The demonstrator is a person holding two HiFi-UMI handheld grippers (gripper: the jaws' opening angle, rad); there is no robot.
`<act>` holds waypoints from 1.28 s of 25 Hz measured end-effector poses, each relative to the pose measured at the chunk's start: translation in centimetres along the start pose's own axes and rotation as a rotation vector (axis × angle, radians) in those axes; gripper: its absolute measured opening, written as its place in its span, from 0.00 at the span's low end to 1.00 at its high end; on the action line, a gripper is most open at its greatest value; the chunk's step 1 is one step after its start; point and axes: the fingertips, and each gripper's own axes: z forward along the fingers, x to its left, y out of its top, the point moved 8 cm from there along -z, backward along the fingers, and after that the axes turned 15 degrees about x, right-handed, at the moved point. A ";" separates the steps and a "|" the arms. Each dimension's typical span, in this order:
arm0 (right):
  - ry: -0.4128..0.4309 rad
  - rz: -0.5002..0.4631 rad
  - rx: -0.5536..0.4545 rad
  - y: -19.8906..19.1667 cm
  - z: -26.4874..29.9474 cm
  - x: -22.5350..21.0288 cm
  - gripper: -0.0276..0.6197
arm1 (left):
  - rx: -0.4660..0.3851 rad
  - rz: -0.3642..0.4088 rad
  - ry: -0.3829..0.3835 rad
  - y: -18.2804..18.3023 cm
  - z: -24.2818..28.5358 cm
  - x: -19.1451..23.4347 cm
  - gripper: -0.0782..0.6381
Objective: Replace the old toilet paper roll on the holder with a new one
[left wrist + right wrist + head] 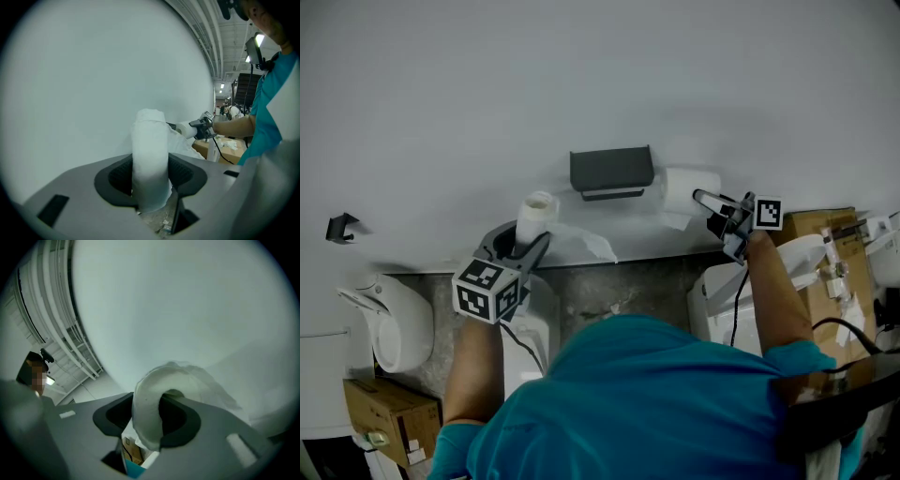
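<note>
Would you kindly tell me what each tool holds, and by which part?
Left tool clamps a slim paper roll across its sides; right tool pinches a fuller roll by its wall, one jaw inside the core.

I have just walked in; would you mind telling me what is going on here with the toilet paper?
A person in a teal shirt faces a wall with a gripper in each hand. The left gripper is shut on a slim toilet paper roll, held upright left of the dark wall holder, a loose sheet trailing. The right gripper holds a fuller roll just right of the holder, one jaw inside its core. The holder looks bare.
</note>
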 end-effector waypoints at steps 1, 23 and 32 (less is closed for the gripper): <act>0.009 0.011 -0.004 -0.2 0.3 -0.3 0.29 | 0.001 -0.001 0.001 -0.1 -0.1 0.0 0.39; -0.023 0.033 0.074 -0.7 4.4 -1.7 0.29 | -0.001 -0.011 0.001 -0.8 -0.7 -0.3 0.39; -0.024 -0.014 0.153 -0.1 8.0 -0.7 0.29 | -0.001 -0.008 0.003 -0.7 -0.8 -0.3 0.39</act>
